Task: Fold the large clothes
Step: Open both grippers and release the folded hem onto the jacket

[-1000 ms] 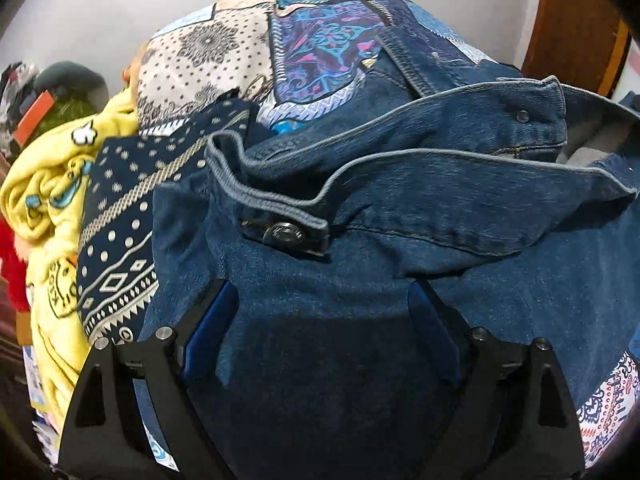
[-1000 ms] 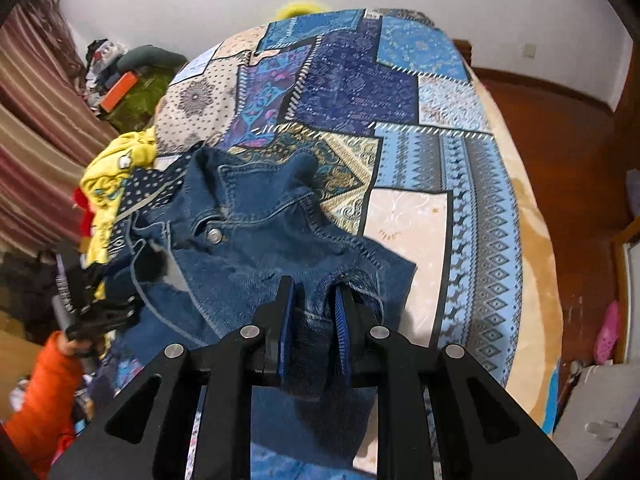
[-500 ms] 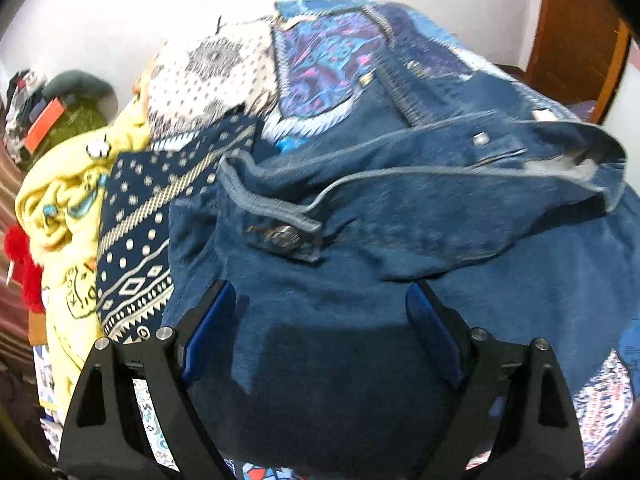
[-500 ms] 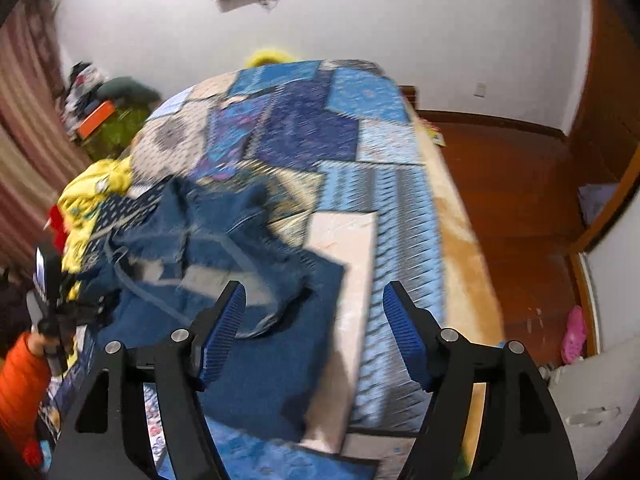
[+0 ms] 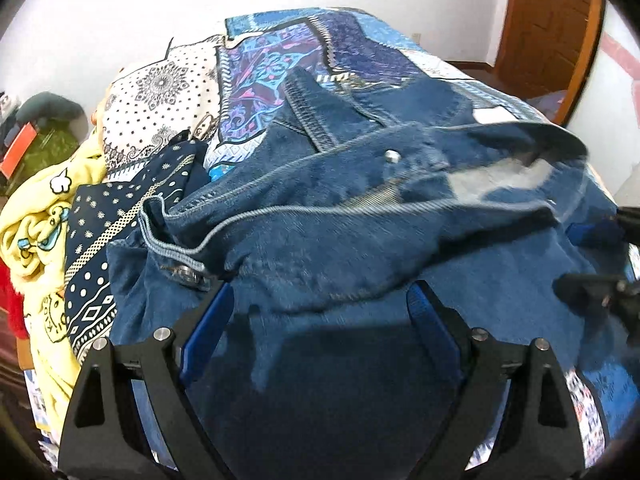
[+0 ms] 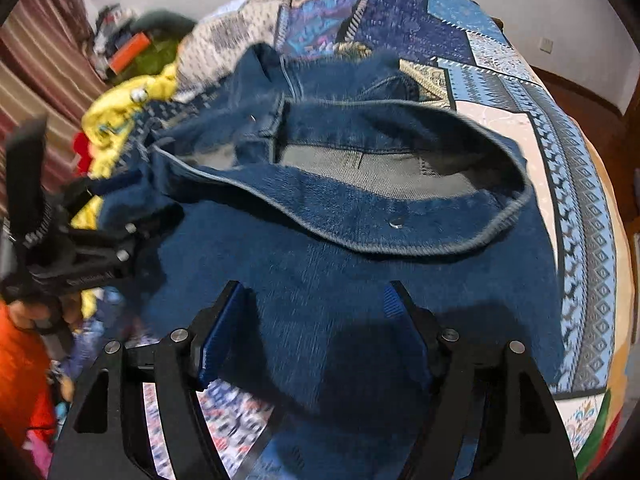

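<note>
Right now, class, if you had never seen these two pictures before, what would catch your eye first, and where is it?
The dark blue denim jacket fills the middle of both views, rumpled on the bed, its pale grey inside showing at the opening. Under it spreads the blue patchwork bedspread, running to the far wall. At the left edge of the bed lies a bright yellow garment, beside a navy patterned cloth.
</note>
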The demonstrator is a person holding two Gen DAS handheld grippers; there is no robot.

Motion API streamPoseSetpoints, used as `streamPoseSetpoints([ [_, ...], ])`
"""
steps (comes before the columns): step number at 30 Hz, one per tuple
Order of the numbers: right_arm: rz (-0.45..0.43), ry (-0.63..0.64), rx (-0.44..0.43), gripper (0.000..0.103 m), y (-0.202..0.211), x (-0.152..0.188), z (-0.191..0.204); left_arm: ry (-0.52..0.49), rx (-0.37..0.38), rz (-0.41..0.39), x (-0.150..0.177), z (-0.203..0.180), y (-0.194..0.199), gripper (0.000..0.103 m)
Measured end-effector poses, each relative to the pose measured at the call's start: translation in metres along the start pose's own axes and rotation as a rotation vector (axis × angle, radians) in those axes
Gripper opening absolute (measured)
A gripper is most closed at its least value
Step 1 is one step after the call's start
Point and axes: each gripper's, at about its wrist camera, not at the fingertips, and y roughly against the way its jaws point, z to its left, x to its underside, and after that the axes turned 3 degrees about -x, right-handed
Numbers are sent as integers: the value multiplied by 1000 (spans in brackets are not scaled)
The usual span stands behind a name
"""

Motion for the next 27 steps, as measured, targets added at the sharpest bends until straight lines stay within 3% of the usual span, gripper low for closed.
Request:
streamPoseSetpoints([
  [7,10,9,105,71,-20,-38,-13,75,-13,-11,-32,27,-16,89],
  [12,-115,-105,233,71,-8,-74,-41,179,-107,-93,-63,54,-4,89],
  [15,-207,-147,295,71,11,-80,-49,260,-94,-129,-67,79,13,89],
  [20,-286,-90,303,71,44,-73,-32,310,-28,-157,-40,111,50,89],
  [27,-256,23,245,74,50,-45,8,416,110,-64,41,141,71,89],
])
